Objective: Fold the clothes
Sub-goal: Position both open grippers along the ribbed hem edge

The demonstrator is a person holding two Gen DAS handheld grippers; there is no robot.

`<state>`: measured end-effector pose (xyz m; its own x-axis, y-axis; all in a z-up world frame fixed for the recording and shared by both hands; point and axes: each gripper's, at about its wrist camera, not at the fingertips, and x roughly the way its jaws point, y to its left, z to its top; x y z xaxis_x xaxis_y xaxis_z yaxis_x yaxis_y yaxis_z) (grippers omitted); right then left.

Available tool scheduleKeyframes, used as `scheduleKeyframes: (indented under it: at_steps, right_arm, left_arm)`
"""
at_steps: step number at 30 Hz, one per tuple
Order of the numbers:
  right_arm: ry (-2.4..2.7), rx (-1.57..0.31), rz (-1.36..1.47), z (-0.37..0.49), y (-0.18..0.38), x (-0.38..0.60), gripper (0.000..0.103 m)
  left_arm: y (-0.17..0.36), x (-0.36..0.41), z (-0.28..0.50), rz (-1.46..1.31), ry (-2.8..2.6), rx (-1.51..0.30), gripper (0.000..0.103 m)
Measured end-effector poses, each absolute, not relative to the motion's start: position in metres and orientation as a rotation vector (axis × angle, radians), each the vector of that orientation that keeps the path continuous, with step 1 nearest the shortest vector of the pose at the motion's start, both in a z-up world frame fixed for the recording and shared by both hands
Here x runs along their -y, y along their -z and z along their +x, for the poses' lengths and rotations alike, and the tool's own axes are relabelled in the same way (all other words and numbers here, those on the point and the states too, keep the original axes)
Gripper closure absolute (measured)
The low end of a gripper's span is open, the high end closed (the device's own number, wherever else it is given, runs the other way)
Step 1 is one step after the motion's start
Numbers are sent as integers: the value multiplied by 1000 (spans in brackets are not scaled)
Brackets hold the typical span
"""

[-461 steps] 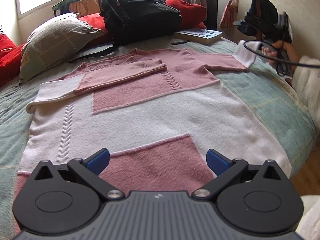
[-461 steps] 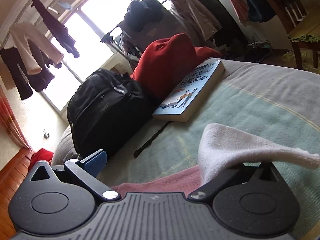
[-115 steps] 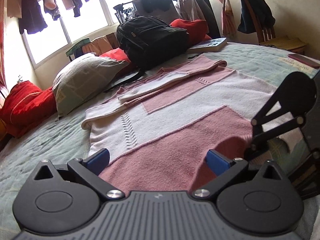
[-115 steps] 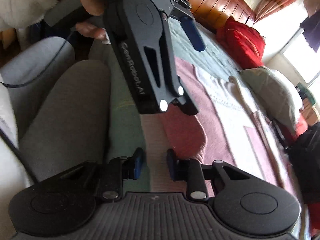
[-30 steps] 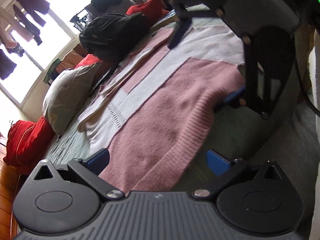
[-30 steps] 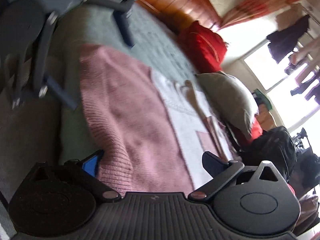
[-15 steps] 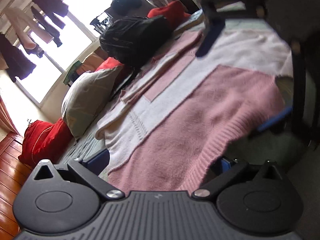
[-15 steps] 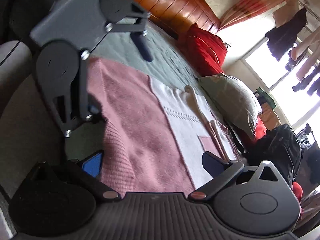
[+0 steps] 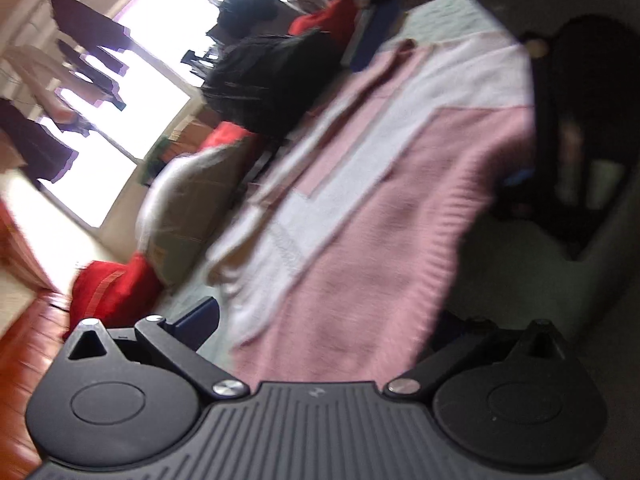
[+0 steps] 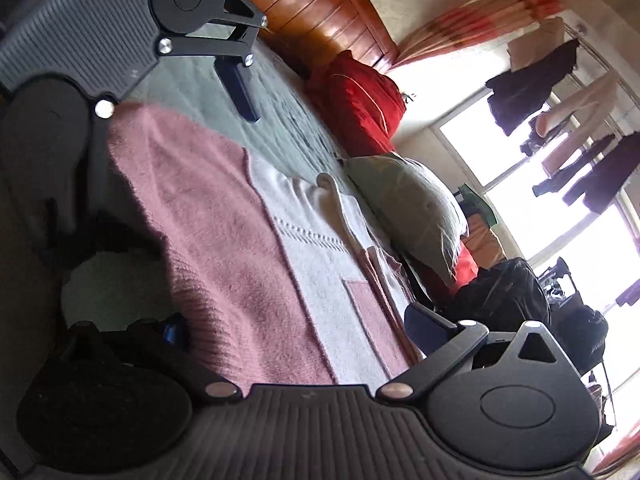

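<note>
Sweater [image 9: 360,216] hem between spread fingers of left gripper [image 9: 324,320] and right gripper [image 10: 296,320], both open wide

A: Light source? You face the windows [image 10: 568,184], blown out white, daylight only.

B: Sharpness? Your left view smears with motion blur; the right is crisp. Both bend at the edges, with dark shadow at the lower left.

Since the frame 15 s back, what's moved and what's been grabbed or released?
The right gripper let go of the white sleeve cuff, now folded across the pink-and-white knitted sweater. Both grippers have dropped to the hem corners, left gripper included, jaws open astride the ribbed edge, not clamped. The black backpack and grey-green pillow are unmoved.
</note>
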<state>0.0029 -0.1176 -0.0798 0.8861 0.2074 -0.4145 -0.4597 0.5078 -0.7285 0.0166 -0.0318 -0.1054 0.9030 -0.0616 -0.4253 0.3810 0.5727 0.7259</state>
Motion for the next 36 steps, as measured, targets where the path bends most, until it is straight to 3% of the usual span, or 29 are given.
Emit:
scheduleKeyframes:
  at_steps: [23, 36]
  right_arm:
    - [-513, -683, -880, -40, 92, 226, 0]
    - [-285, -547, -1002, -42, 80, 243, 0]
  left_arm:
    - [91, 27, 31, 904, 283, -391, 0]
    - [94, 25, 28, 897, 281, -396, 0]
